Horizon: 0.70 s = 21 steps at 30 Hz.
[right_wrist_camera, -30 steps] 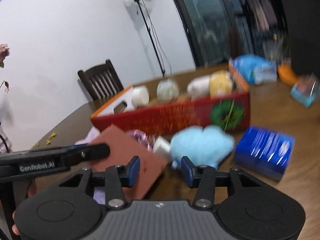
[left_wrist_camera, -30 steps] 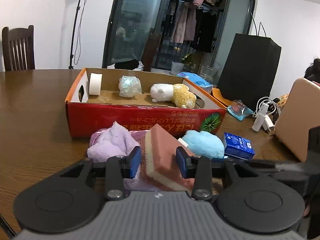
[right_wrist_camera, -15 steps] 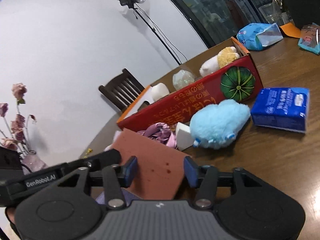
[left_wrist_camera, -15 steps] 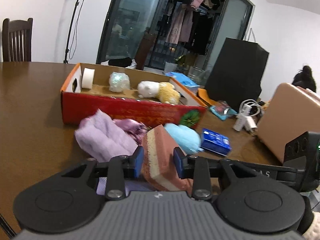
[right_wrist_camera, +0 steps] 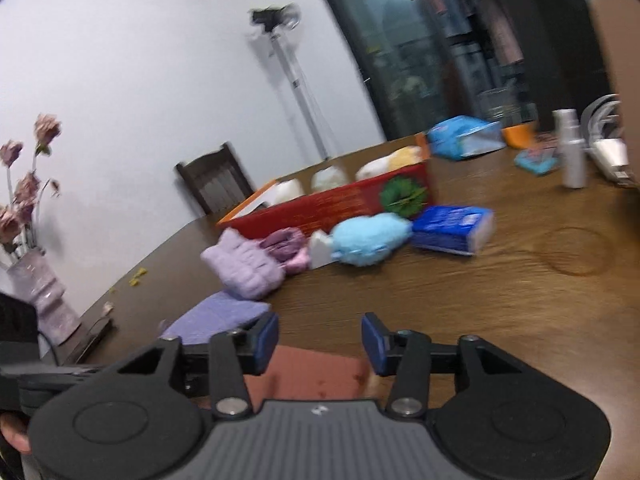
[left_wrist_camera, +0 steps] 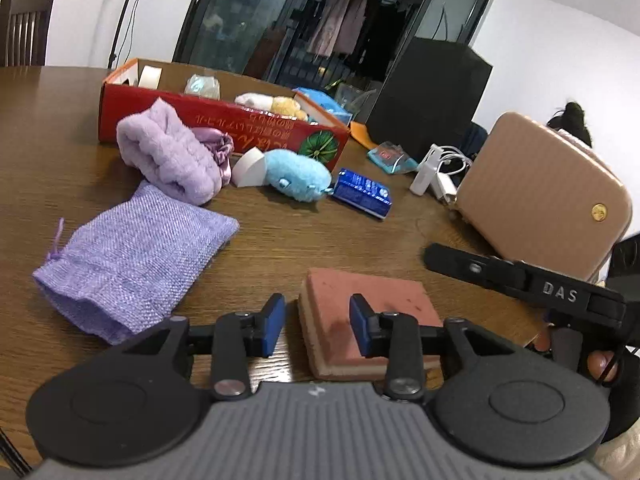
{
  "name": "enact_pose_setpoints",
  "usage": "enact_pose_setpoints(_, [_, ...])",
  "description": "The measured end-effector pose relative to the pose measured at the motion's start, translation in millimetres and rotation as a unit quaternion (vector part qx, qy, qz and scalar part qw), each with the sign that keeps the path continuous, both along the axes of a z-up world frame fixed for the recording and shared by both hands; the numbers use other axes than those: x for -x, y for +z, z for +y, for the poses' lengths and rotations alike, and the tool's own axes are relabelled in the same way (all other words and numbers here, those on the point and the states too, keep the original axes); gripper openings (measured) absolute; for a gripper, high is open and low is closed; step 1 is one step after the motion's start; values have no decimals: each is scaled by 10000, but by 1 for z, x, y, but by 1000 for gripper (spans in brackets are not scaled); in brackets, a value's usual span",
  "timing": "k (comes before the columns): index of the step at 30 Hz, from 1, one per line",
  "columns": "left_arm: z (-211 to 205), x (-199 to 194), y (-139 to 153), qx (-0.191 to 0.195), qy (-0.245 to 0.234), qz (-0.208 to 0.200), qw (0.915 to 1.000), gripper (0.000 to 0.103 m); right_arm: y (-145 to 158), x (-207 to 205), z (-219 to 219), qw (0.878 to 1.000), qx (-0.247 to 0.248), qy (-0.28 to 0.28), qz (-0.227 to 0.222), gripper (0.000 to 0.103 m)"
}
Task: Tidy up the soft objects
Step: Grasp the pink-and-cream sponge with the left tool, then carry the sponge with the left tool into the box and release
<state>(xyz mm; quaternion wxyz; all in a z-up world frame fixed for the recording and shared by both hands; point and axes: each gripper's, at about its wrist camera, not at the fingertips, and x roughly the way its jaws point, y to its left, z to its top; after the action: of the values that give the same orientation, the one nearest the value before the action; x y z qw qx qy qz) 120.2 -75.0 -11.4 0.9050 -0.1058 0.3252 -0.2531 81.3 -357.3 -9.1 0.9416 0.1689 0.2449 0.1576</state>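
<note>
Sponge [left_wrist_camera: 362,322] is seen lying flat on the table [left_wrist_camera: 320,236], close under the left gripper [left_wrist_camera: 316,324], whose fingers are spread with nothing grasped. The sponge sits slightly right of the gap: the right pad [left_wrist_camera: 359,330] is over its top face, the left pad [left_wrist_camera: 274,322] is beside its left edge. Its long axis appears to run forward, away from the fingers. The right gripper [right_wrist_camera: 319,342] is likewise parted and empty, and the sponge [right_wrist_camera: 308,376] is seen low beneath it, so neither arm is clearly judged nearer. A small shift rightward is judged necessary before closing on it. The box [left_wrist_camera: 224,120], the purple towel [left_wrist_camera: 172,158], the pouch [left_wrist_camera: 132,256] and the blue plush [left_wrist_camera: 298,174] are shown sharply from the left wrist; the right wrist view is blurred, but a vase of flowers [right_wrist_camera: 36,240] is revealed there alone.
</note>
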Motion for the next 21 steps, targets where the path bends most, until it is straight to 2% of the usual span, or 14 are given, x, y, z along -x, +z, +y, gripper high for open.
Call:
enact_pose_setpoints(2, [-2, 0, 1, -4, -32, -13, 10000, 40, 3, 11, -11, 9999, -54, -147, -32, 52])
enact_pose_setpoints(5, [-7, -3, -5, 51, -102, 137, 9998, 40, 0, 18, -18, 9997, -198, -89, 64, 52])
enact_pose_setpoints(10, [-6, -9, -12, 210, -148, 351, 9991, 39, -23, 13, -6, 9987, -267, 59, 421, 51])
enact_pose_setpoints(13, [-2, -13, -14, 406, -205, 446, 9980, 29, -31, 9, 3, 9977, -405, 279, 476, 40])
enact_pose_setpoints(15, [-1, -16, -13, 457, -137, 462, 9978, 29, -32, 5, 7, 9978, -399, 280, 444, 40])
enact_pose_setpoints(18, [-2, -25, 4, 460, -111, 182, 9987, 29, -22, -7, 8, 9979, -432, 322, 345, 39])
enact_pose_setpoints(21, [1, -45, 36, 461, -28, -252, 9986, 29, 4, -33, 11, 9981, -383, 470, 85, 39])
